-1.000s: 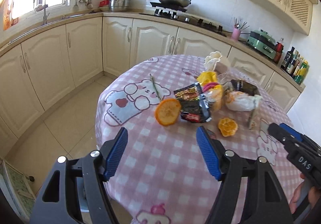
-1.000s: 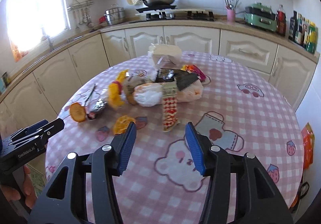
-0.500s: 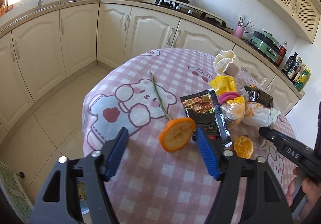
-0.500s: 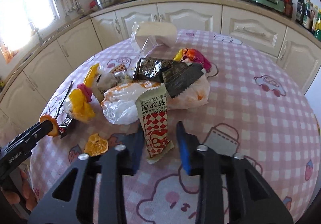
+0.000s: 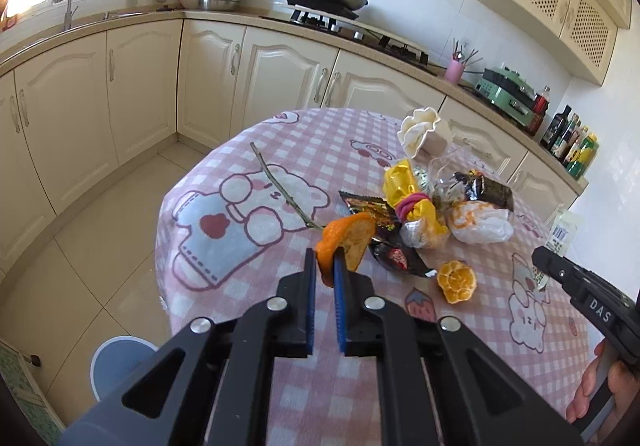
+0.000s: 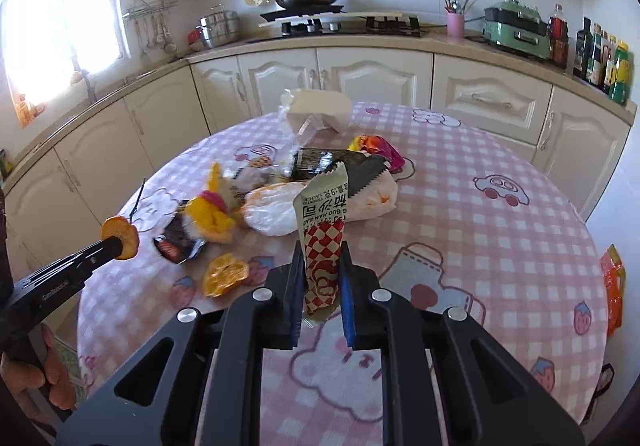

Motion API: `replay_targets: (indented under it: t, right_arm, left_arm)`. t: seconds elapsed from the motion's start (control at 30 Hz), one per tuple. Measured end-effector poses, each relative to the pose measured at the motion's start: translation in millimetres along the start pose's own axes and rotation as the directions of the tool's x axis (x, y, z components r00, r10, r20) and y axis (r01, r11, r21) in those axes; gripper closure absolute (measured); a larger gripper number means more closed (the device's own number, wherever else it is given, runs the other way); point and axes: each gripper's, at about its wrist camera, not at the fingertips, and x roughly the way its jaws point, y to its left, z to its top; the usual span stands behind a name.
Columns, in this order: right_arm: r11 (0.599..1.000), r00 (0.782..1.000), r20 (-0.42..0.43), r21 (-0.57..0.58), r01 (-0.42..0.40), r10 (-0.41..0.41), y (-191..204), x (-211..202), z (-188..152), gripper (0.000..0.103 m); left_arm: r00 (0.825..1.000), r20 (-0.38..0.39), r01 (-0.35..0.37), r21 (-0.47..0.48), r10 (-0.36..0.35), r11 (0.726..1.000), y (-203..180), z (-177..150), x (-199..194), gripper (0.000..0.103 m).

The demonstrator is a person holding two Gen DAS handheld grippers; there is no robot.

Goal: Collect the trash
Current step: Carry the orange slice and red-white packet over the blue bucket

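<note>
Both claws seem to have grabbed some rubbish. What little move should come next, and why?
Probably lift both clear: the left gripper is shut on the orange peel, the right gripper is closing on the checked wrapper, and a blue bin shows beside the table.

Both hand-held grippers are showing black frames. The left hand-held gripper [image 5: 322, 274] is sporting blue pads and silver screws; the right hand-held gripper [image 6: 322, 278] is matching.
</note>
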Motion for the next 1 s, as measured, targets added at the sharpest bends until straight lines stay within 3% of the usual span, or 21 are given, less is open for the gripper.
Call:
replay_targets:
  t: [0.27,0.5,0.73,1.0]
  right_arm:
    - [0.985,0.989,0.019,-0.098,-0.144,0.147,70.0,-25.9,-0.2,0.089]
    - [0.925,0.95,-0.07,-0.215,-0.313,0.305,171.5,-21.7,-19.5,0.089]
    - [0.842,0.891,-0.217,-0.297,-0.45,0.399,267.8,9.2,-59.0,0.089]
    - [0.792,0.842,-0.397,-0.343,-0.506,0.366,345.9,75.8,-119.5,0.089]
  left_arm:
    - [0.997,0.072,0.002,-0.048,0.001,0.999,25.2,-17.4,-61.0,0.096]
    - [0.992,0.09,-0.073,-0.138,0.086,0.988,82.2,-47.3,-108.3,0.096]
    - [0.983,0.009,-0.178,-0.245,0.186,0.953,159.3,-91.5,-117.9,0.095]
    - [0.958,-0.15,-0.283,-0.357,0.245,0.89,245.4,-145.5,-86.8,0.095]
